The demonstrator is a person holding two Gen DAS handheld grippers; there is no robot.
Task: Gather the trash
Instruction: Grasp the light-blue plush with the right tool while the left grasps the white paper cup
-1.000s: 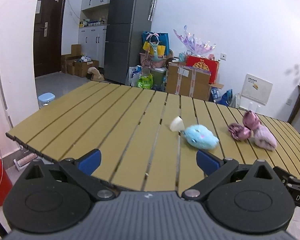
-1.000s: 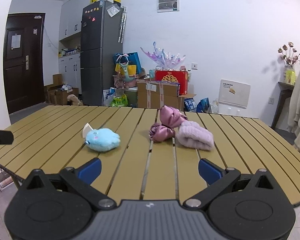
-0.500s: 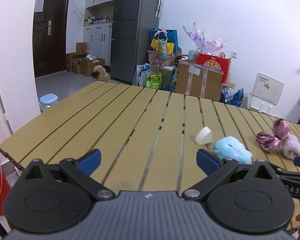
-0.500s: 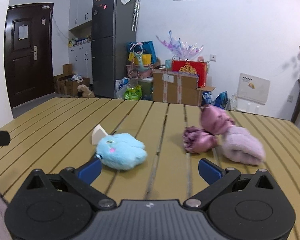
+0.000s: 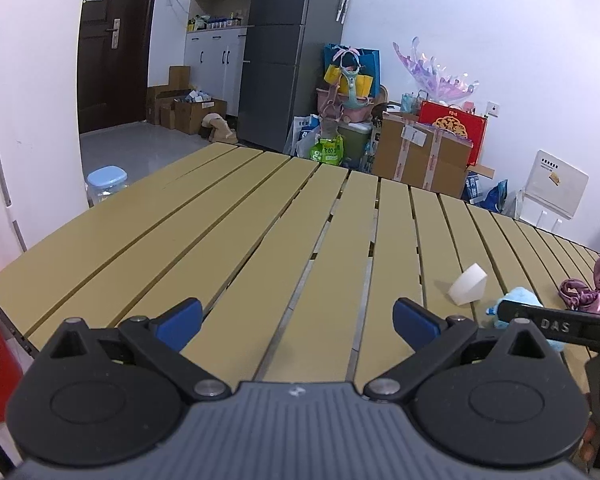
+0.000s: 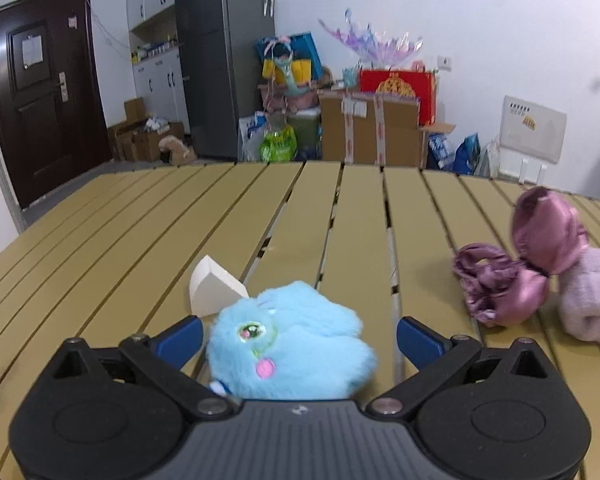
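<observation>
1. Closed in fast on the blue plush toy with the right gripper — a second ago well back with the toy out on the slats, now straddling it
2. Fingers spread wide on both sides of the plush, not yet pinching, nothing held
3. Swung rightward too with the left gripper, tabletop nearer than before; fingers wide apart over bare slats of the yellow slatted table, empty
4. Sitting on the table between the right fingers, that plush, with the white wedge-shaped scrap just beside it at the far left
5. Lying well apart to the right, untouched, the purple satin scrunchies and pink fuzzy roll
6. Looks light, soft, squashy; likely to compress a lot before holding firm
7. Best taken across the thick middle of the body, deep in the fingers, not by loose fur
</observation>
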